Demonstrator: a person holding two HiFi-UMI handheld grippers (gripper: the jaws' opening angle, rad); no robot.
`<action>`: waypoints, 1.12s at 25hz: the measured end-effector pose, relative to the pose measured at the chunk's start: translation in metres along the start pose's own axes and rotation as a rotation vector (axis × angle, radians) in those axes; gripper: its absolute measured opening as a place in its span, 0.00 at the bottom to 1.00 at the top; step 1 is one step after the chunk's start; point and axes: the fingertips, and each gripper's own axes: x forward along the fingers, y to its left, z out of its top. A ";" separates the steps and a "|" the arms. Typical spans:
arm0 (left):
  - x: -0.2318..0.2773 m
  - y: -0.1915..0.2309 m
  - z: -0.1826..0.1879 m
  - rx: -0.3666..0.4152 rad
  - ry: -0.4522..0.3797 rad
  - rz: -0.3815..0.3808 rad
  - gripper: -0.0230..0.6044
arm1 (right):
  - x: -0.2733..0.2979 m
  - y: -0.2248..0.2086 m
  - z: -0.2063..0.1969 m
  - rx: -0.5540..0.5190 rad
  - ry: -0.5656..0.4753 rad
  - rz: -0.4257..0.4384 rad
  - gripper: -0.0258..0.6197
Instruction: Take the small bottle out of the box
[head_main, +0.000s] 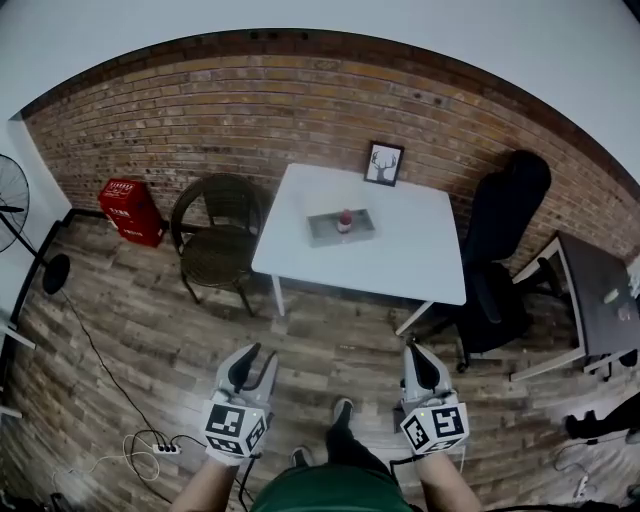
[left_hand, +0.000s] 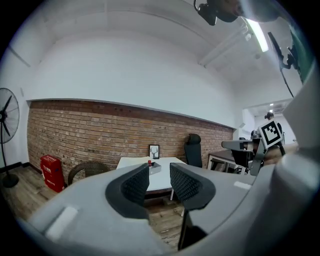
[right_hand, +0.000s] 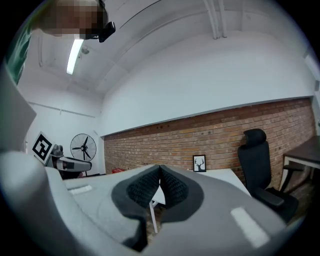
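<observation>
1. Left gripper is low in front of me, over the wood floor. Its jaws stand partway apart w/ a clear gap and nothing between them. In the left gripper view I only see the far counter through the gap.
2. Right gripper is beside it, level w/ the left one. Its jaws are together, tips touching, w/ nothing pinched; the right gripper view shows this.
3. The small bottle, red cap, stands upright inside the box, a shallow grey one. Both grippers are well apart from it.
4. The box sits near the middle of the white counter, a bit toward the wall side. From the left gripper view the bottle and box are just left of the gap.
5. A framed deer pic stands at the counter's back edge, against the brick wall.
6. Wicker chair is at the counter's left and a black office chair at its right.
7. Red crate is by the wall at far left, w/ a fan at the frame's left edge.
8. A dark desk is at far right, and a power strip lies on the floor near my left arm.
</observation>
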 end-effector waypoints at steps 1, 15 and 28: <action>0.006 0.004 0.001 0.006 0.003 0.011 0.26 | 0.010 -0.004 -0.001 0.008 -0.001 0.005 0.04; 0.133 0.024 0.034 0.025 0.047 0.110 0.26 | 0.145 -0.086 0.003 0.089 0.007 0.118 0.04; 0.255 0.014 0.044 0.060 0.074 0.067 0.26 | 0.200 -0.160 0.001 0.106 0.024 0.117 0.04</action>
